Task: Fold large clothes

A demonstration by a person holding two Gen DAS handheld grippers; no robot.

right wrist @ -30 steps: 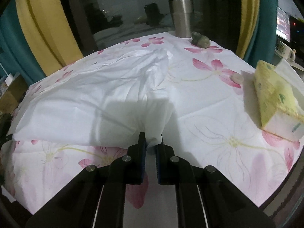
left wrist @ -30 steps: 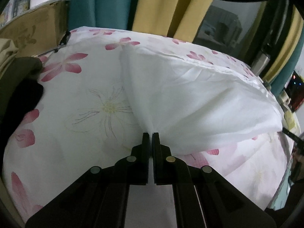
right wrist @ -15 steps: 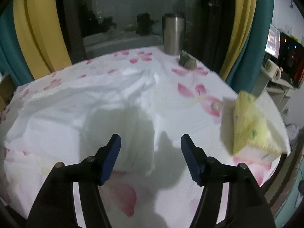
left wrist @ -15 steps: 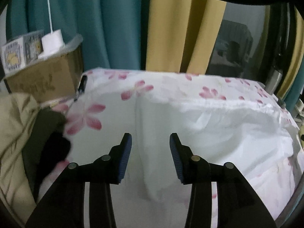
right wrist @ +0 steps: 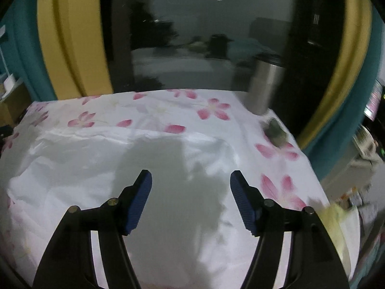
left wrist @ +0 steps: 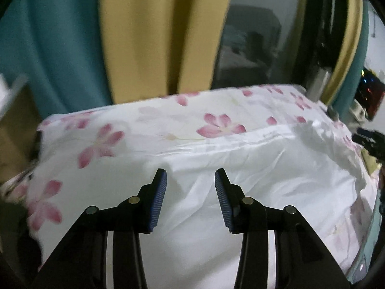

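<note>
A white garment (left wrist: 252, 168) lies folded flat across the table, on a white cloth with pink flowers (left wrist: 101, 144). In the right wrist view the same garment (right wrist: 96, 168) fills the middle of the table. My left gripper (left wrist: 190, 175) hangs open above the garment's left part, nothing between its blue pads. My right gripper (right wrist: 190, 178) is open too, wider, above the garment's right part, and casts a shadow on it. The other gripper's dark tip (left wrist: 370, 142) shows at the right edge of the left wrist view.
A steel tumbler (right wrist: 267, 84) and a small dark green object (right wrist: 276, 132) stand at the table's far right corner. A yellow tissue pack (right wrist: 336, 228) lies at the right edge. Teal and yellow curtains (left wrist: 120, 36) and a dark window (right wrist: 192, 36) are behind. A cardboard box (left wrist: 12, 115) stands at left.
Both grippers were shut on the white garment's near edge, then opened and let it go. Both have since lifted and drawn back, and the garment lies flat.
</note>
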